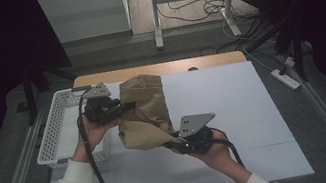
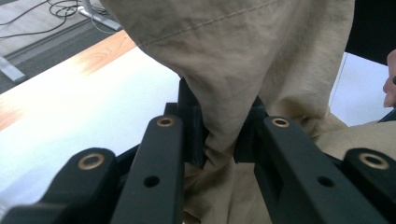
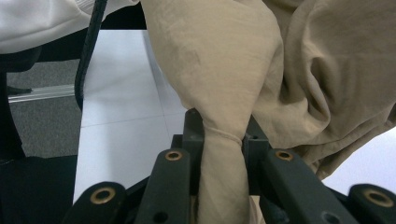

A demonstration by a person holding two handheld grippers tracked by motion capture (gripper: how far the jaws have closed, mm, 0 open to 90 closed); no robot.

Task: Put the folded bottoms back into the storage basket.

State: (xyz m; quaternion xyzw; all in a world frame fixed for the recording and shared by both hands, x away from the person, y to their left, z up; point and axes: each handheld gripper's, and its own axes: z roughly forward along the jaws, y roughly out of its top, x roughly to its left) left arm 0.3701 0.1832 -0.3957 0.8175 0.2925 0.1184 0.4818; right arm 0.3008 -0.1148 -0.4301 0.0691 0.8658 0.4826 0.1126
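Note:
A tan cloth garment [image 1: 145,112] hangs bunched between my two grippers above the white table top [image 1: 235,109]. My left gripper [image 1: 125,106] is at the cloth's left side, shut on a pinched fold of it; the left gripper view shows the tan cloth [image 2: 261,56] squeezed between the black jaws of that left gripper [image 2: 219,144]. Lower and to the right, my right gripper [image 1: 172,143] is shut on the cloth's bottom edge. In the right gripper view a twisted strip of the tan cloth [image 3: 224,93] runs down between the jaws of the right gripper [image 3: 223,140].
A white plastic basket [image 1: 58,127] stands at the table's left edge, under my left hand. The wooden table edge [image 1: 162,69] runs along the back. Table legs and cables [image 1: 197,9] lie on the floor beyond. A white sleeve [image 3: 42,18] shows in the right gripper view.

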